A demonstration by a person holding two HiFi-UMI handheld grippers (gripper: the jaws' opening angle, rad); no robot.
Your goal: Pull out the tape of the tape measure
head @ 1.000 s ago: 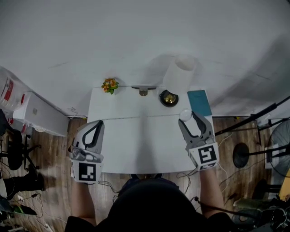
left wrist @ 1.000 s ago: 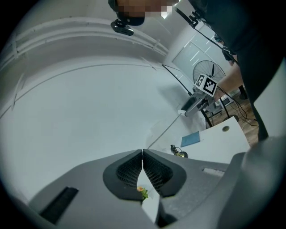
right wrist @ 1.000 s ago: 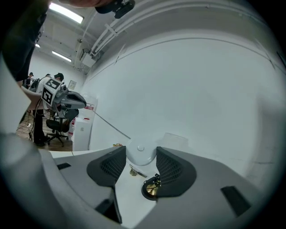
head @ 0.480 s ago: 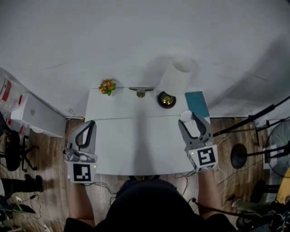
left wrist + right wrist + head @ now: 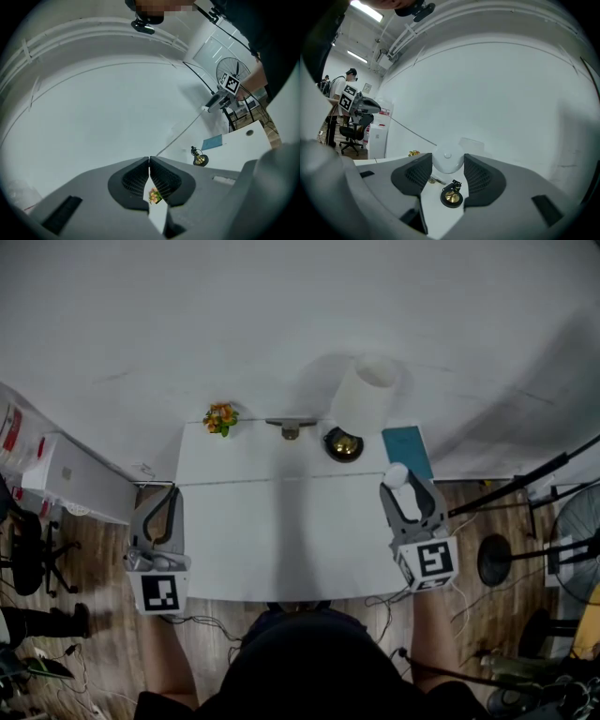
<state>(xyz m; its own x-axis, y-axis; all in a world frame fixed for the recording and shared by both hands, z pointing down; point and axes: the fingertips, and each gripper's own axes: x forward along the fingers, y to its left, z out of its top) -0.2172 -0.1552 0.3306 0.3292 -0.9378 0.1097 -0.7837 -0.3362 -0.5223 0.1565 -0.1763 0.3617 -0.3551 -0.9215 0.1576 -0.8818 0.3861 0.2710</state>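
A white round tape measure (image 5: 447, 159) sits between the pads of my right gripper (image 5: 447, 163), which is shut on it; in the head view it shows at that gripper's (image 5: 403, 482) tips over the table's right side. A thin tape (image 5: 412, 134) runs from it across to my left gripper (image 5: 365, 106). In the left gripper view the jaws of my left gripper (image 5: 149, 162) are pressed together on the tape's end, and the tape (image 5: 180, 134) stretches away to the right gripper (image 5: 218, 100). In the head view my left gripper (image 5: 167, 493) is beyond the table's left edge.
On the white table (image 5: 281, 540), along the wall, stand a small flower ornament (image 5: 221, 416), a metal piece (image 5: 291, 427), a brass bell (image 5: 343, 444), a white cylinder (image 5: 366, 395) and a teal book (image 5: 406, 448). A white cabinet (image 5: 75, 479) stands left; a fan (image 5: 577, 531) and stands are right.
My left gripper has moved left, from over the table's left part to beyond its edge. The right gripper has shifted slightly right with the tape measure. Both jaws look unchanged.
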